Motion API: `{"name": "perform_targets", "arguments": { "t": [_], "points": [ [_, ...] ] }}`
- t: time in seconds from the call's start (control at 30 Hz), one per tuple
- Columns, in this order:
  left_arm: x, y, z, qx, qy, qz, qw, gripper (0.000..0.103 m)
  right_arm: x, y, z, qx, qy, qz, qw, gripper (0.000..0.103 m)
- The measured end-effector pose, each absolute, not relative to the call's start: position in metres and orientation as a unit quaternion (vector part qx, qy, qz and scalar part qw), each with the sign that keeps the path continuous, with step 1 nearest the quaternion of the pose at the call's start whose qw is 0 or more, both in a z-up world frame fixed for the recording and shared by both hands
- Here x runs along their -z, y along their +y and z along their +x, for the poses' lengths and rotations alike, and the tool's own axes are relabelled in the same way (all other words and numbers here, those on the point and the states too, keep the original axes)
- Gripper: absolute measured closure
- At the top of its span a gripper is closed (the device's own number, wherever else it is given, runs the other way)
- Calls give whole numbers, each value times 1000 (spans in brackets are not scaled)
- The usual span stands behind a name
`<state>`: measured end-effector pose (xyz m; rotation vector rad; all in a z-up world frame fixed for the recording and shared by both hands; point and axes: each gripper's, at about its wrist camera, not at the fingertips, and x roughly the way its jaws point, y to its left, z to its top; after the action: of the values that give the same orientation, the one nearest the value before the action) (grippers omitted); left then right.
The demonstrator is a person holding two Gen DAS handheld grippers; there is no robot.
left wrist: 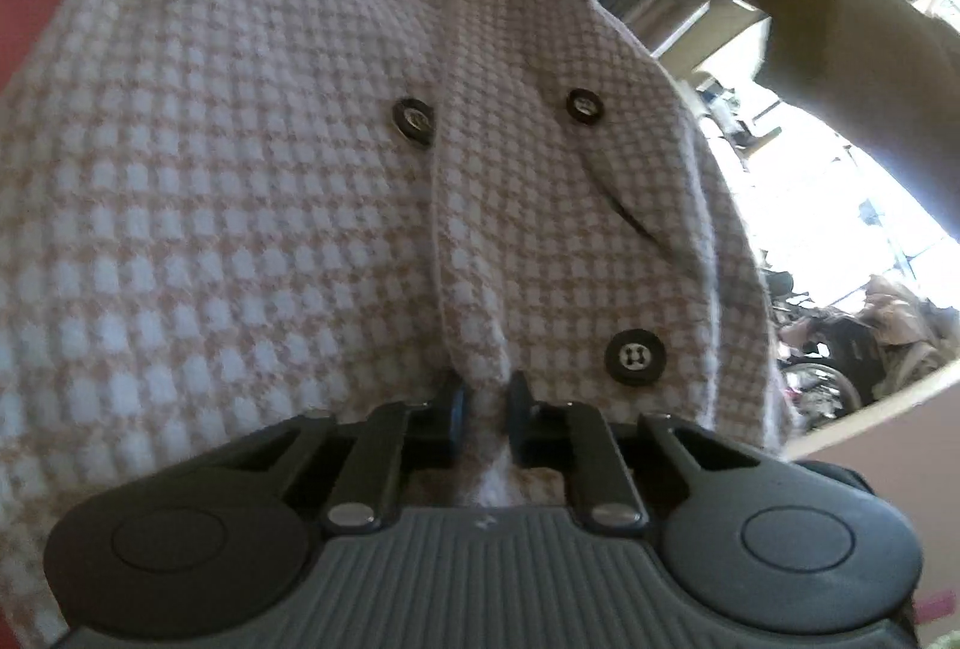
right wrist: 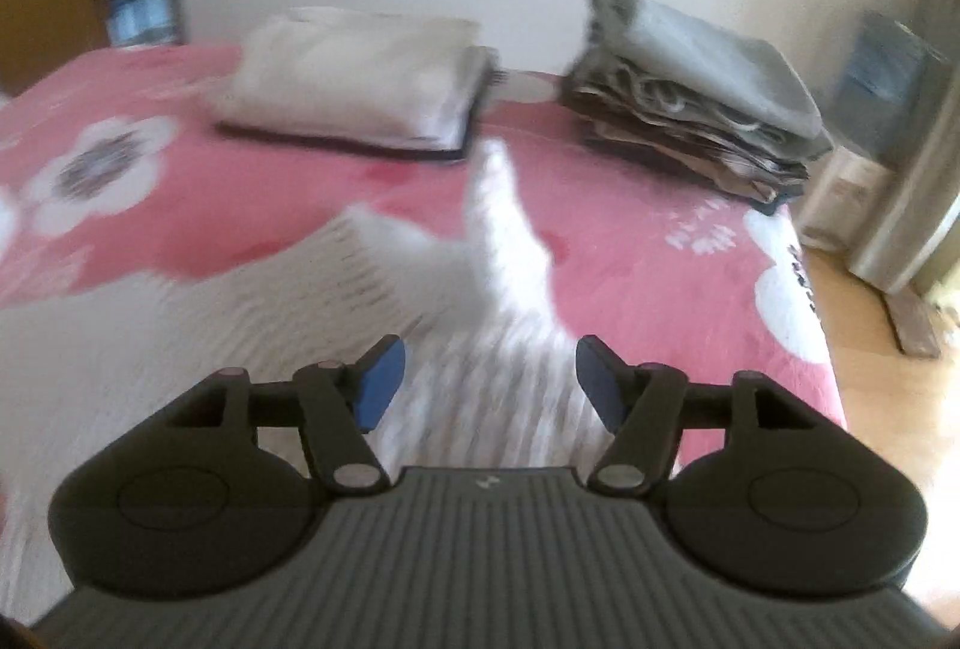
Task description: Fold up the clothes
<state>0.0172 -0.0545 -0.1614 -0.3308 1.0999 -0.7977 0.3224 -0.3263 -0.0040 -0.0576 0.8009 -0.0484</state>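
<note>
A beige-and-white checked jacket [left wrist: 240, 181] with dark buttons [left wrist: 635, 356] fills the left wrist view, spread over the pink bedspread [left wrist: 27, 19]. My left gripper [left wrist: 485, 397] is shut on a pinched fold of the jacket's front edge near its hem. In the right wrist view the same garment shows as a blurred white cloth [right wrist: 384, 301] under my right gripper [right wrist: 487, 379], whose blue-padded fingers [right wrist: 379, 379] stand apart with nothing between them. A person's sleeve [left wrist: 852, 49] reaches over the jacket's far end.
On the pink flowered bed [right wrist: 648, 253] lie two folded stacks: a cream one [right wrist: 360, 79] at the back centre and a grey-brown one [right wrist: 702, 97] at the back right. The bed's right edge drops to a wooden floor [right wrist: 888, 409]. Cluttered shelves [left wrist: 840, 337] stand beyond the jacket.
</note>
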Motion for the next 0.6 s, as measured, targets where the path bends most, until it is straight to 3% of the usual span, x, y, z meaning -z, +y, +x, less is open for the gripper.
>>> {"name": "perform_targets", "arguments": {
  "t": [0.17,0.27,0.3,0.5,0.6],
  "points": [
    [166,-56,22,407,502,-155,748,92,31,-339,362,58,408,-5,911,43],
    [170,-58,25,426,502,-162,735,93,40,-347,370,53,407,5,912,86],
    [171,-58,27,433,503,-168,729,93,38,-349,365,50,399,8,916,92],
    [175,-61,24,514,510,-202,660,94,0,-364,317,-36,321,52,945,95],
    [178,-70,22,544,516,-203,629,94,-12,-352,306,-96,306,22,947,95]
  ]
}}
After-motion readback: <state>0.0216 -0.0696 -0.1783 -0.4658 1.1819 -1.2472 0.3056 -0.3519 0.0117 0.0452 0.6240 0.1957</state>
